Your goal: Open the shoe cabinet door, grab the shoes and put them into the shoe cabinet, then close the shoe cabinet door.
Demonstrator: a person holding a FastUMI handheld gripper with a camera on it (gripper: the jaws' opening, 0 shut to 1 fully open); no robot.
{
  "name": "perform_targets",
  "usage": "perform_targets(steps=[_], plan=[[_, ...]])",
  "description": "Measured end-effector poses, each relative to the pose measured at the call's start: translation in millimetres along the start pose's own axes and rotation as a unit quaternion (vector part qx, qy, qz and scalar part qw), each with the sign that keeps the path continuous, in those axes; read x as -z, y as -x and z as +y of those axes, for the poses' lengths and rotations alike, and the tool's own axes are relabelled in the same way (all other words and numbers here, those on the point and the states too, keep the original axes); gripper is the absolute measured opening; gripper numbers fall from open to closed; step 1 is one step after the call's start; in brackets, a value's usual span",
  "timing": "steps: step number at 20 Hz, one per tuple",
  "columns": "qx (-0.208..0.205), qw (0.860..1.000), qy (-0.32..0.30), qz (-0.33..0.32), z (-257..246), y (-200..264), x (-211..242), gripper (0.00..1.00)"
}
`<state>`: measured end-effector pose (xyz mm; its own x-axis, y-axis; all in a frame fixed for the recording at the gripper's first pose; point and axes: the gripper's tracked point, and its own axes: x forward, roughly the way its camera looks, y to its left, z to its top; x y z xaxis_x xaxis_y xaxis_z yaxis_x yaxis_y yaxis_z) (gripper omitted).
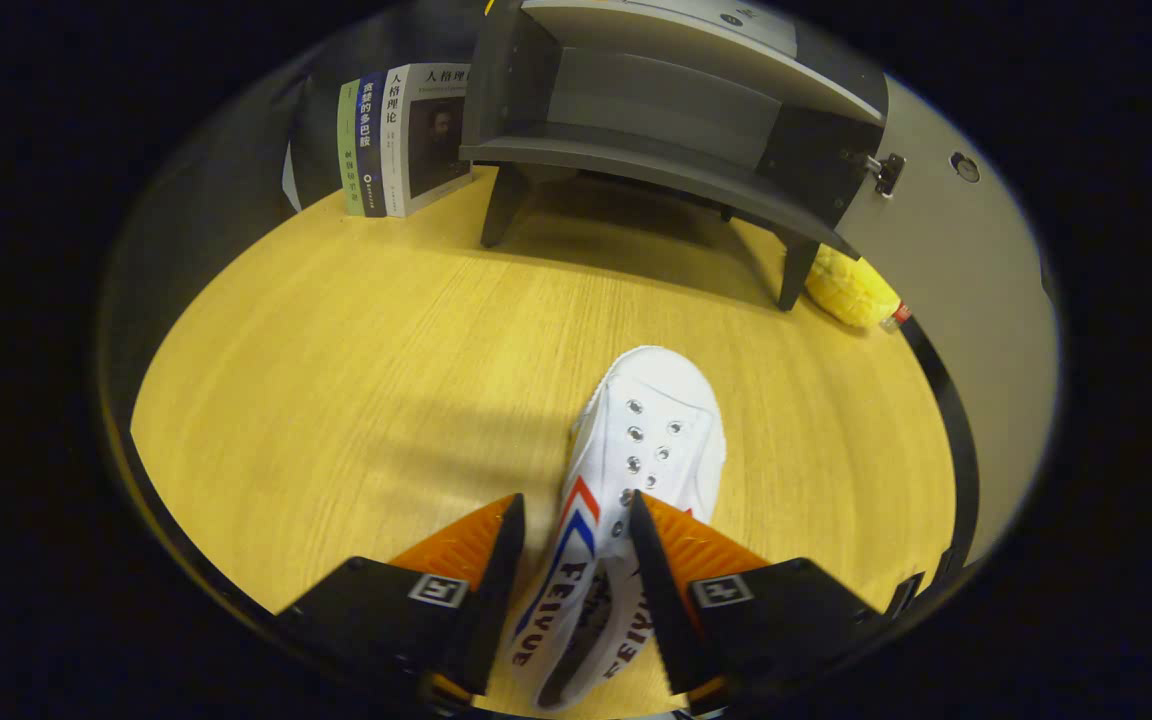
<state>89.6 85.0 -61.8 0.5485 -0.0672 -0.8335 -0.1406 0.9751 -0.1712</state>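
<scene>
- At six o'clock, low over the yellow wood-grain tabletop (336, 380), the hand-held gripper (576, 525) with black bodies and ribbed orange fingers (466, 545) stands partly open, its jaws set to either side of a shoe.
- The white canvas sneaker (651, 430) with metal eyelets and a red-and-blue side stripe lies between the fingers at its heel end; its toe points to twelve o'clock, just past the fingertips.
- The right finger sits against the sneaker's upper edge near the eyelets; the left finger is just beside the striped side, and whether it presses on the canvas cannot be told.
- At twelve o'clock, well beyond the sneaker, the dark grey shoe cabinet (656, 110) on short legs stands with its shelf space exposed, its pale door (946, 260) swung out toward two o'clock.
- At eleven o'clock, three upright books (401, 140) stand just left of the cabinet.
- At two o'clock, a yellow knobbly object (846, 290) lies beside the cabinet's right leg.
</scene>
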Motion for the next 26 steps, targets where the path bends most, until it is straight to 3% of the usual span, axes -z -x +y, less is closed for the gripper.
perform_targets(steps=[2,4,6,8,11,15,18,26], plan=[[-0.016,1.0,0.006,0.004,5,2,3,0.5],[-0.025,1.0,0.009,0.01,3,3,3,0.36],[-0.051,0.998,-0.009,0.023,8,10,4,0.36],[-0.059,0.997,-0.035,0.025,10,-1,5,0.07],[-0.077,0.996,-0.031,0.016,13,-2,4,0.02],[-0.115,0.987,-0.111,-0.006,14,11,-8,0.02],[-0.111,0.989,-0.083,-0.044,10,20,-13,0.02],[-0.128,0.979,-0.097,-0.122,-9,65,-76,0.01]])
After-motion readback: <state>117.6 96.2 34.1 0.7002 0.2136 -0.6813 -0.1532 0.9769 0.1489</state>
